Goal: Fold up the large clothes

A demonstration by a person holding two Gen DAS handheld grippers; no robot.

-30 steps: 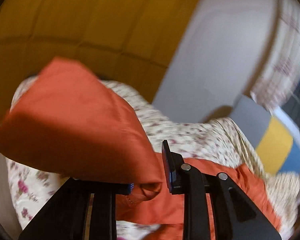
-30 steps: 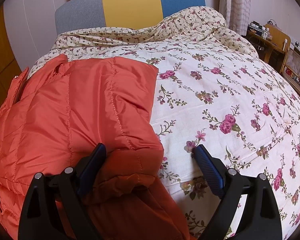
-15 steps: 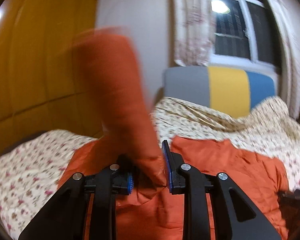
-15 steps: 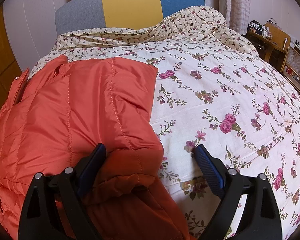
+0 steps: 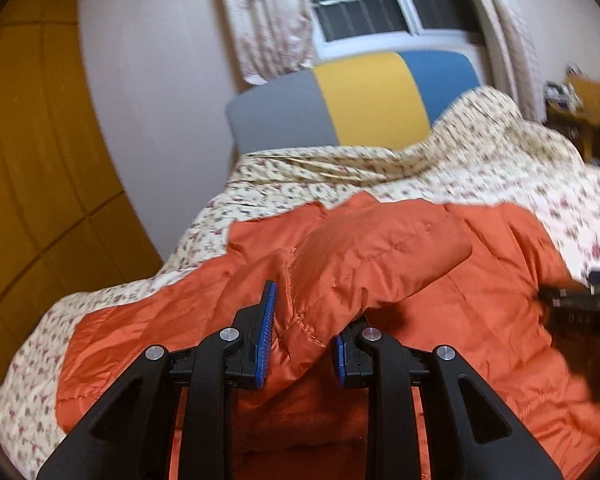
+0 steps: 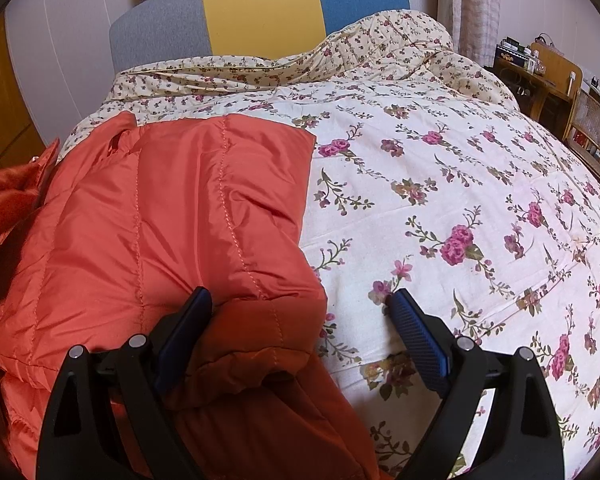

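Orange jacket (image 6: 172,216) right edge straight; floral quilt (image 6: 460,184) bare beyond

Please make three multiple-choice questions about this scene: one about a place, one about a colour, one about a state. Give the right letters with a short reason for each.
1. Where does the orange quilted jacket lie?
A. on the floral bedspread
B. on a wooden chair
C. on the floor

2. Which colour is the middle panel of the headboard?
A. green
B. yellow
C. red

3. How are the right tongs?
A. shut on the bedspread
B. out of view
C. open, one finger on the jacket

Answers:
1. A: the jacket is spread over the left part of the bedspread.
2. B: grey, yellow and blue panels stand side by side.
3. C: a wide gap separates the fingers, the left one on orange fabric.
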